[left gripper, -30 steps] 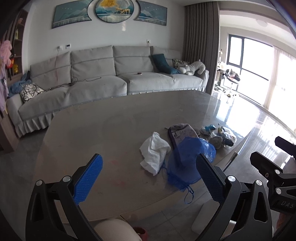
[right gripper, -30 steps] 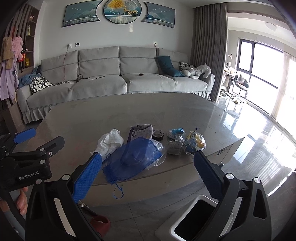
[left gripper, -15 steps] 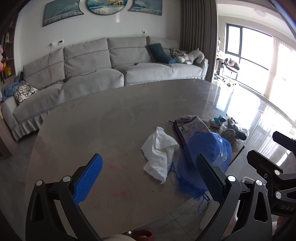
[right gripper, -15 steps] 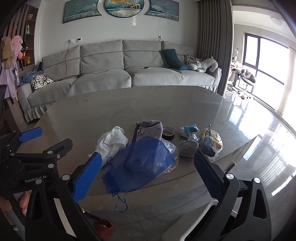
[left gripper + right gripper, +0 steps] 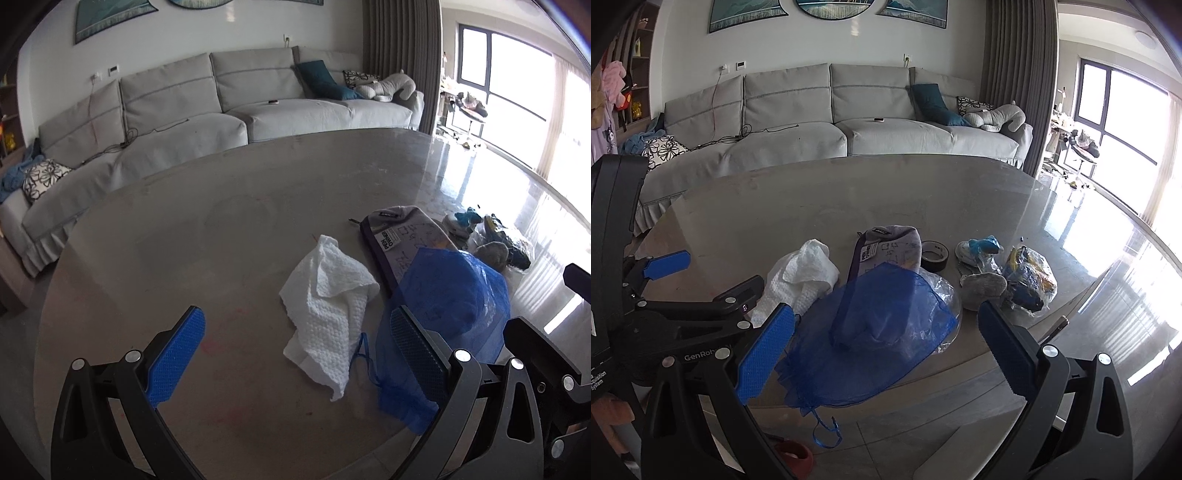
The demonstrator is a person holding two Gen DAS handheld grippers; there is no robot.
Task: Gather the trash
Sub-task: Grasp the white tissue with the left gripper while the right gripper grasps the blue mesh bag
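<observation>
A crumpled white paper towel [image 5: 328,302] [image 5: 801,280] lies on the round grey table [image 5: 184,251] [image 5: 812,199]. Beside it a blue mesh bag [image 5: 443,317] [image 5: 871,336] drapes over a grey pencil case [image 5: 402,236] [image 5: 890,247] and hangs past the table's near edge. Wrappers in clear plastic [image 5: 1027,280] [image 5: 506,243], a grey lump [image 5: 982,288] and a black tape roll [image 5: 934,254] lie further right. My left gripper [image 5: 295,354] is open just short of the towel. My right gripper [image 5: 882,350] is open in front of the mesh bag.
A long grey sofa [image 5: 221,103] [image 5: 827,110] with cushions stands behind the table. Glossy floor and bright windows [image 5: 517,92] are at the right. A white bin rim [image 5: 945,454] and a red object [image 5: 798,454] sit on the floor below the table edge.
Both grippers have come closer to the table and the trash pile, which now looms larger. The left gripper has drawn in over the tabletop toward the towel. Both stay open.
</observation>
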